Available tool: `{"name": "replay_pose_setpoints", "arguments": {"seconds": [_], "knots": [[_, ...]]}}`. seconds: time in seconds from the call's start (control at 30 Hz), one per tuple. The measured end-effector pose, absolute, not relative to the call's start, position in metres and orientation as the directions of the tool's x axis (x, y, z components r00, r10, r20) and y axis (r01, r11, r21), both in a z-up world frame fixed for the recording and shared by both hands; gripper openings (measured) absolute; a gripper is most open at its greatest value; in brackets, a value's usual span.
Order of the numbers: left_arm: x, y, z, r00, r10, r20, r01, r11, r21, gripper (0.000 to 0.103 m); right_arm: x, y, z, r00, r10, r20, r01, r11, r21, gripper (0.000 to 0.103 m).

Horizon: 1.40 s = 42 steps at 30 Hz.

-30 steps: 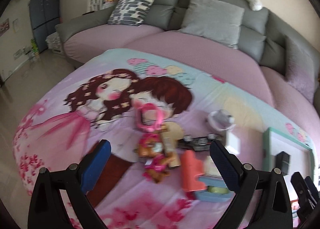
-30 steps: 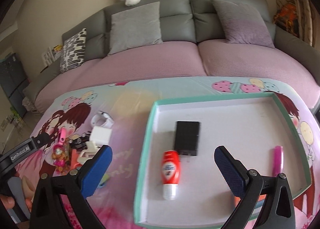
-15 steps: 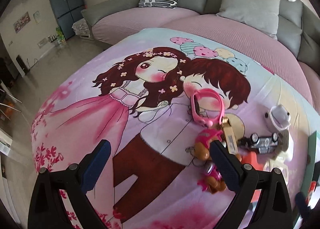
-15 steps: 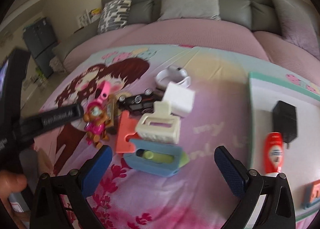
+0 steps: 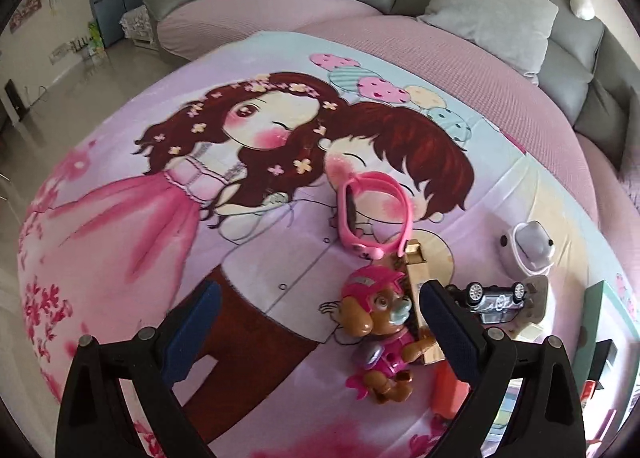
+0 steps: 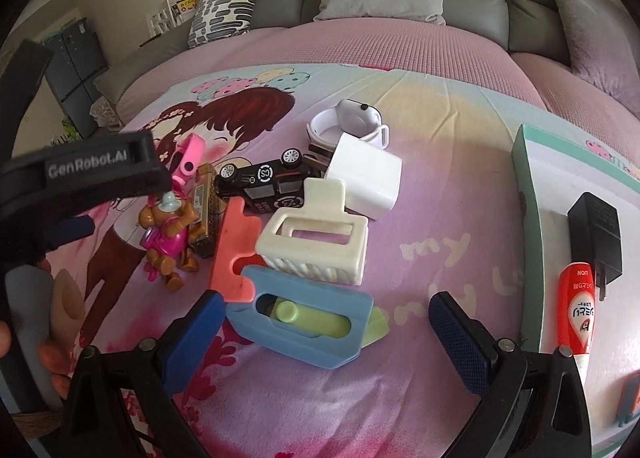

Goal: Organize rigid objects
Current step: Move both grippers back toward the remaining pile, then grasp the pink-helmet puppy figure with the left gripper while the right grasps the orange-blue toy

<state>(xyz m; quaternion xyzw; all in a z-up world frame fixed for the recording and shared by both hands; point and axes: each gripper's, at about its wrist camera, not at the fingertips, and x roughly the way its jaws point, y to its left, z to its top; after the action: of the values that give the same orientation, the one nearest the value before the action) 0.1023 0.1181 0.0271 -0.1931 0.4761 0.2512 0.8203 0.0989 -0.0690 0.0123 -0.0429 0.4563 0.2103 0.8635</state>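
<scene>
A pile of small objects lies on the cartoon blanket. In the right wrist view I see a blue holder with a green piece (image 6: pixel 304 324), a cream hair claw (image 6: pixel 316 244), a coral block (image 6: pixel 234 254), a white cube (image 6: pixel 366 180), a black toy car (image 6: pixel 266 180), a white watch (image 6: pixel 352 124) and a pup figure (image 6: pixel 168 236). My right gripper (image 6: pixel 324 342) is open, just above the blue holder. My left gripper (image 5: pixel 316 328) is open, with the pup figure (image 5: pixel 378 332) beside its right finger. A pink band (image 5: pixel 370 218) lies beyond.
A teal-rimmed tray (image 6: pixel 528 194) at the right holds a black charger (image 6: pixel 596 234) and a red tube (image 6: pixel 578 312). A grey and pink sofa (image 6: pixel 360 46) with cushions curves behind the blanket. The left gripper's body (image 6: pixel 80 174) reaches over the pile's left side.
Both grippers have swung left from the tray toward the pile and come down closer to it. Both stay open and empty.
</scene>
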Motion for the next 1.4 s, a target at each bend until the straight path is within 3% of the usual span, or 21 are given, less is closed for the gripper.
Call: {"name": "replay_pose_setpoints", "arguments": {"seconds": [0.4,0.87,1.4], "knots": [[0.110,0.119,0.007,0.389,0.127,-0.912,-0.548,0.828,-0.118,0.099,0.089,-0.068,0.010,0.546,0.307,-0.780,-0.403,0.912,0.077,0.103],[0.122,0.124,0.004,0.364,0.132,-0.922,-0.594,0.795,-0.121,0.099,0.093,-0.058,0.004,0.517,0.225,-0.826,-0.392,0.920,0.005,0.103],[0.124,0.124,0.001,0.375,0.114,-0.920,-0.597,0.789,-0.146,0.099,0.096,-0.047,0.003,0.505,0.271,-0.820,-0.423,0.905,0.038,0.103]]}}
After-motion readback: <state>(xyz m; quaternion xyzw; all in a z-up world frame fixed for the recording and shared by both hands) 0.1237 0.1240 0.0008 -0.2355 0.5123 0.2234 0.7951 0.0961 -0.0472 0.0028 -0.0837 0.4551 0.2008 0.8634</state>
